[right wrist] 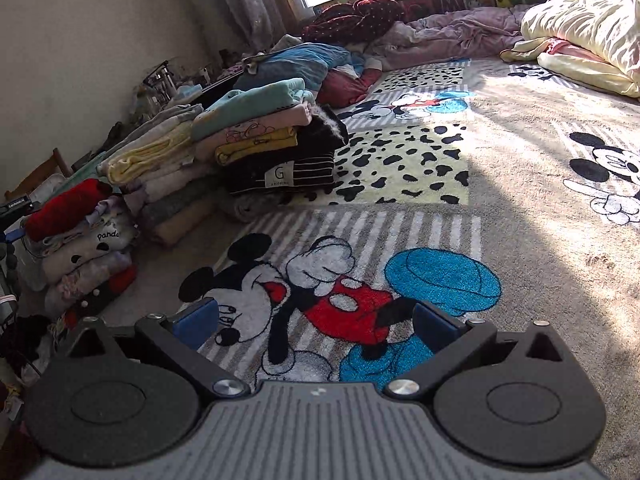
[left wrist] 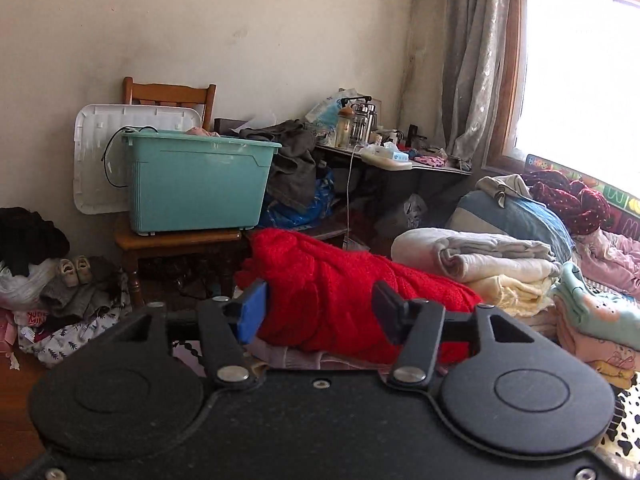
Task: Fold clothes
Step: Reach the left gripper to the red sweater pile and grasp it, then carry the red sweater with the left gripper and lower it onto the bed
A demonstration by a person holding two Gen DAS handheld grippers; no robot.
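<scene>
Sunlit and cluttered, the bedroom framed a left gripper (left wrist: pixel 316 312) spread wide at a folded red knit sweater (left wrist: pixel 336 280), its pads to either side, gripping nothing. The right gripper (right wrist: pixel 316 320) hung equally wide and empty over a cartoon-mouse blanket (right wrist: pixel 400 220). Thick, soft and fuzzy, the sweater looked light but bulky, likely to sag; a folded edge seemed the best hold. It topped a stack of folded clothes (right wrist: pixel 88 252) at the bed's edge, before a teal bin (left wrist: pixel 196 184) on a wooden chair (left wrist: pixel 176 240).

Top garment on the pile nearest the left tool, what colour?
Red sweater, a fuzzy knit. Clearest in the left wrist view.
</scene>
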